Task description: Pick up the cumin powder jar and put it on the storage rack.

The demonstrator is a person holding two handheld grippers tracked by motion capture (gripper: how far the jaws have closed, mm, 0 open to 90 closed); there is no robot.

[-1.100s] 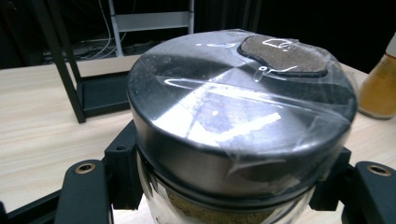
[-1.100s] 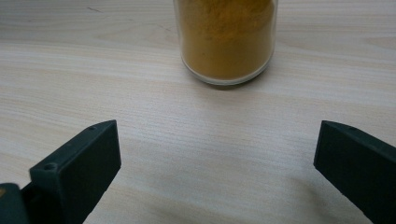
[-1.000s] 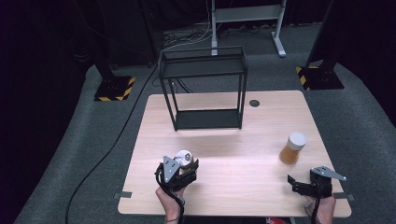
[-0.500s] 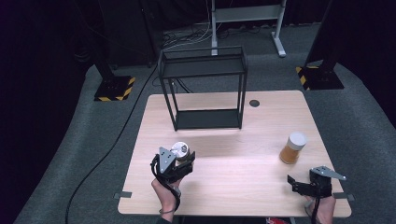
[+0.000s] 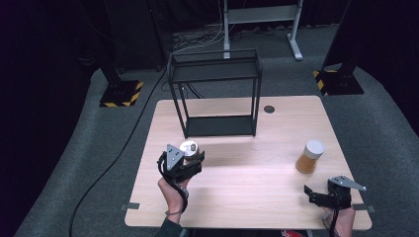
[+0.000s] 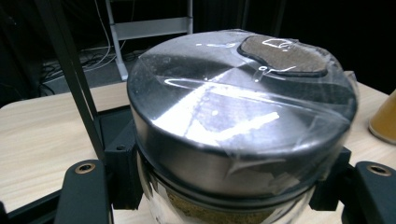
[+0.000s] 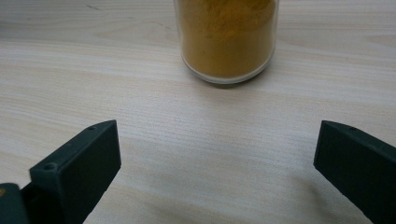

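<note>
Jar (image 5: 189, 148) first, at the left of the desk (image 5: 237, 197): the left gripper (image 5: 184, 163) has its fingers (image 6: 123, 172) clamped on the glass body just under the round, shiny metal lid, which is wrapped in clear film. Gripping below the lid keeps the jar upright, likely for lifting toward the black wire shelf (image 5: 216, 94) standing behind it. That shelf is thin metal bars with two flat tiers. Further right stands a second jar (image 5: 310, 156), glass, filled with orange powder, white-capped. Nearest it, the right gripper (image 7: 215, 163) rests low, fingers wide apart and empty, aimed at that jar over pale wood grain.
</note>
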